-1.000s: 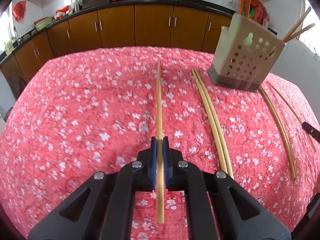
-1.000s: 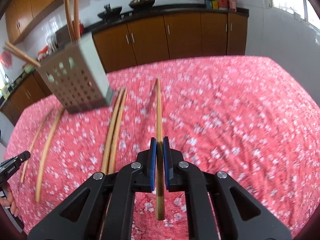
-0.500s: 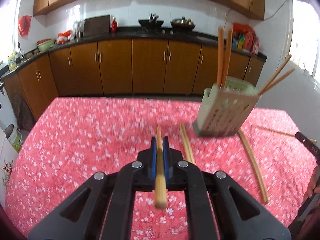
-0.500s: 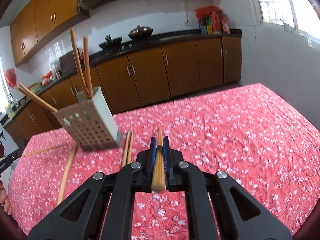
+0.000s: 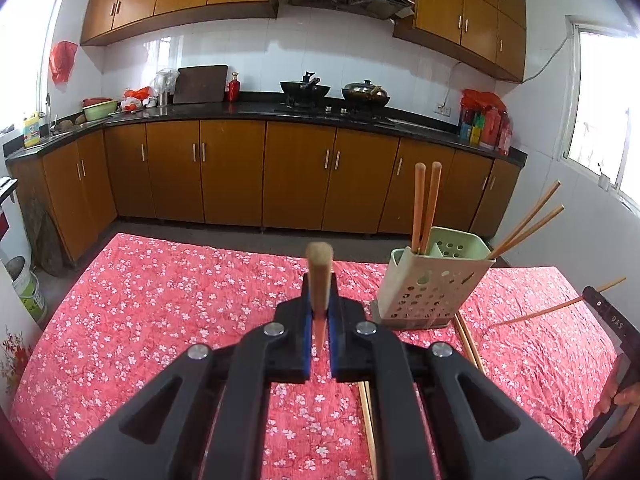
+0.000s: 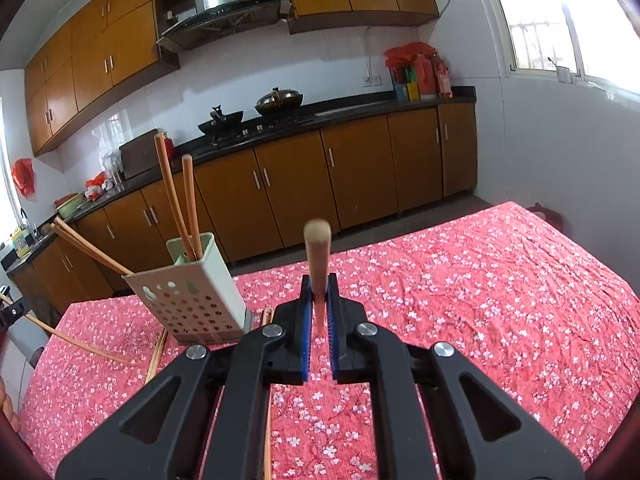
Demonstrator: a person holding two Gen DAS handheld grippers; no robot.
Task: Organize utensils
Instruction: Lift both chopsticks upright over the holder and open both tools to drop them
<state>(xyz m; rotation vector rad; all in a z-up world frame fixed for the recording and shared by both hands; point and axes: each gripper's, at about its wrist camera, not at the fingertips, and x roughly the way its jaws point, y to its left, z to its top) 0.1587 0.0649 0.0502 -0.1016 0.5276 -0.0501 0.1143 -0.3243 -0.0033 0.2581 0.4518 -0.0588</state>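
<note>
My left gripper [image 5: 319, 296] is shut on a wooden chopstick [image 5: 319, 268], held above the red floral tablecloth [image 5: 160, 320] and seen end-on. The pale green perforated holder [image 5: 430, 280] stands to its right, with two chopsticks upright [image 5: 424, 204] and two leaning out [image 5: 528, 224]. In the right wrist view my right gripper [image 6: 318, 292] is shut on another chopstick [image 6: 317, 256], with the holder [image 6: 196, 292] to its left. Loose chopsticks [image 6: 158, 352] lie by the holder's base. Each gripper shows at the other view's edge, with its chopstick [image 5: 552, 308] sticking out.
Brown kitchen cabinets [image 5: 232, 176] and a black counter with pans stand beyond a strip of floor behind the table. More loose chopsticks [image 5: 468, 340] lie on the cloth near the holder. A bucket [image 5: 26, 288] sits on the floor at far left. A person's hand [image 5: 624, 396] shows at the right edge.
Both grippers have risen from the cloth, each lifting its chopstick with it. Both have tilted up, so the chopsticks now appear end-on and the kitchen fills the upper view.
</note>
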